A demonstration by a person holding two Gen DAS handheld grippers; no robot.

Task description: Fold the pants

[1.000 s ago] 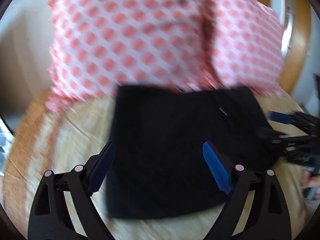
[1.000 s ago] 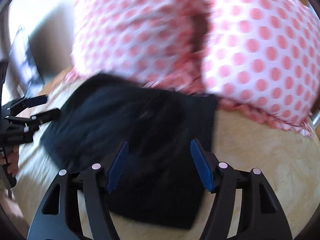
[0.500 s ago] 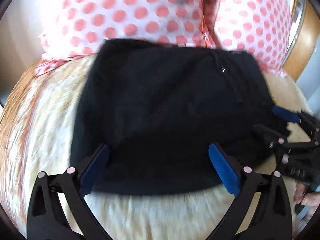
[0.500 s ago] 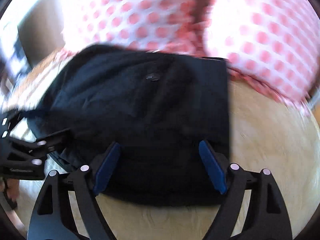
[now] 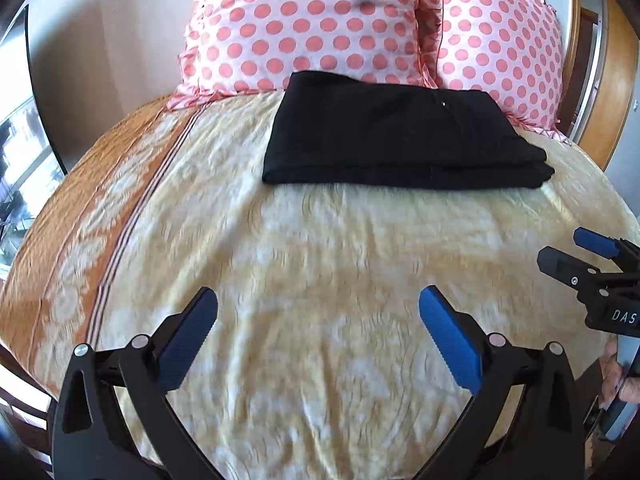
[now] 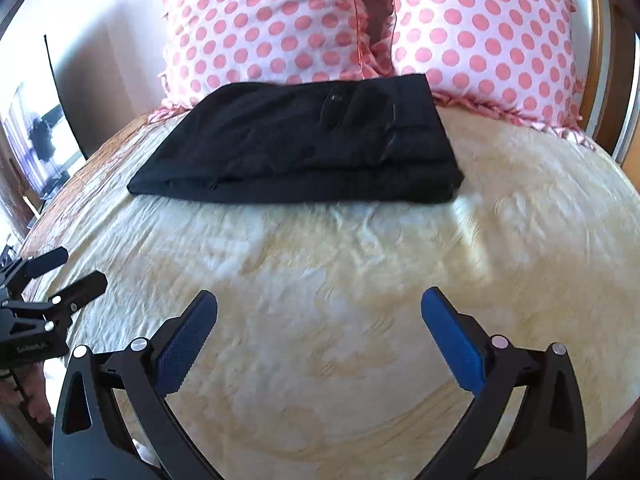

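Left wrist view
Pants: the black folded pants (image 5: 400, 140) lie as a flat rectangle on the bed (image 5: 320, 280), their far edge against the polka-dot pillows (image 5: 312, 28).
Jaws: your left gripper (image 5: 318, 334) hangs over bare bedspread, well short of the pants; its jaws are spread wide with nothing between them.
Other tool: the right gripper (image 5: 592, 256) shows at the right edge, also clear of the cloth.
Judgement: the fold looks finished, so the step in hand is the withdrawal. Keep both tools clear of the near hem so you do not drag a layer out.

Right wrist view
Pants: the same bundle (image 6: 304, 144) sits square, with stacked layers showing along its near edge and a slight pucker at the near left corner.
Jaws: your right gripper (image 6: 320, 334) has its jaws opening, nothing between them, only bedspread (image 6: 340, 280) below.
Other tool: the left gripper (image 6: 60, 276) sits low at the left edge, apart from the pants.
Check: look at the near edge; if the layers sit uneven to you, press them flat from above rather than pinching, since soft fabric will shift with any sideways tug.
Risk: a blue pad catching the corner would likely undo the fold.
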